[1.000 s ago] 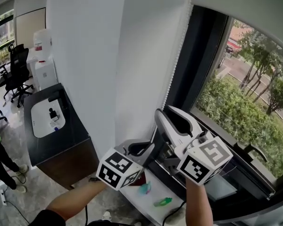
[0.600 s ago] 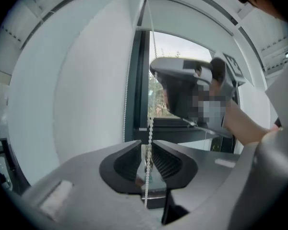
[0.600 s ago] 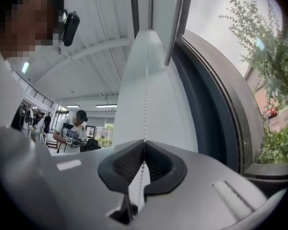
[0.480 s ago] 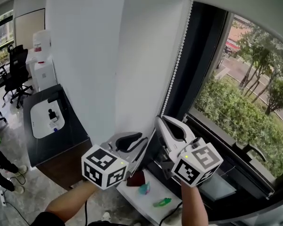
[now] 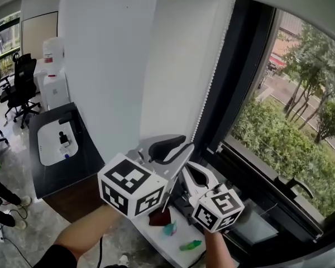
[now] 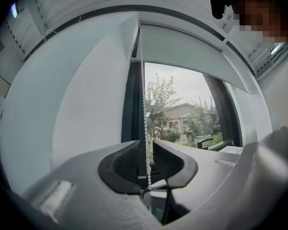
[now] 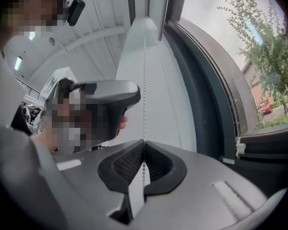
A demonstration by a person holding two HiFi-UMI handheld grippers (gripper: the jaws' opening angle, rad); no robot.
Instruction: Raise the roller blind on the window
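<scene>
The white roller blind [image 5: 301, 4] is rolled high over the window; its lower edge [image 6: 197, 56] shows in the left gripper view. Its white bead chain [image 5: 212, 77] hangs down the left of the dark frame. My left gripper [image 5: 176, 148] is open, and the bead chain [image 6: 143, 104] runs free between its ribbed pads [image 6: 127, 163]. Just below it, my right gripper [image 5: 191, 171] is shut on the bead chain [image 7: 144, 80], pinched between its pads [image 7: 129, 162]. In the right gripper view the left gripper [image 7: 103, 104] hangs above beside the chain.
A white wall [image 5: 100, 66] stands left of the window. Below lies a white sill [image 5: 173, 244] with small red and green items. Further left are a black counter [image 5: 86, 161] and office chairs [image 5: 19, 82]. A window handle [image 5: 298, 186] juts out at the right.
The left gripper let go of the chain, opened and rose. The right gripper closed on the chain and came down below the left one.
</scene>
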